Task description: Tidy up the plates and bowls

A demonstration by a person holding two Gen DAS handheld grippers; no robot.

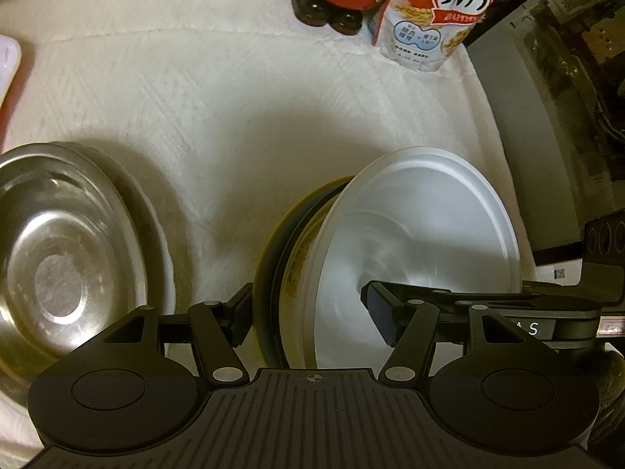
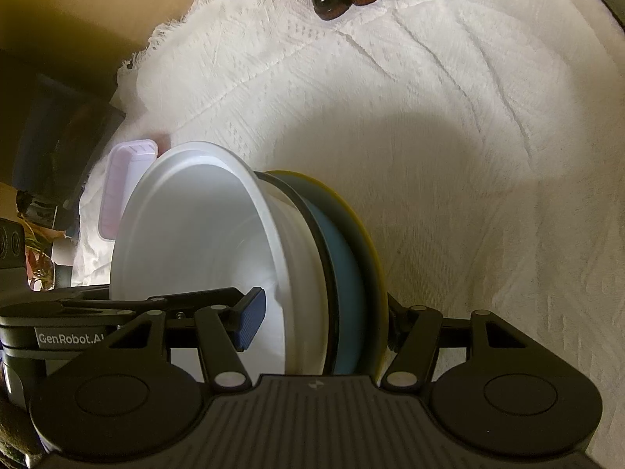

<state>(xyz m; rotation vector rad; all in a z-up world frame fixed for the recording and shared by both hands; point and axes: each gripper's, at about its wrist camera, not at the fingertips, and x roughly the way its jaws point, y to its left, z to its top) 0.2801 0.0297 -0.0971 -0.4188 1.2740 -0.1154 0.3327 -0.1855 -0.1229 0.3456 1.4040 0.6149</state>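
We clamp the nested bowl stack (image 1: 390, 258) from both sides, left gripper (image 1: 312, 318) and right gripper (image 2: 320, 322), sharing its weight. Steel bowl (image 1: 58, 250) waits at nine o'clock, likely the destination.

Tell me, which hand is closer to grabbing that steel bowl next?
Probably left: the steel bowl lies right beside the left tongs; the right tongs' view lacks it. Both clamp the tilted dish stack.

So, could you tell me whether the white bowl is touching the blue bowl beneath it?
Touching. The right wrist view shows the white bowl nested directly in the blue bowl, their rims stacked with no gap.
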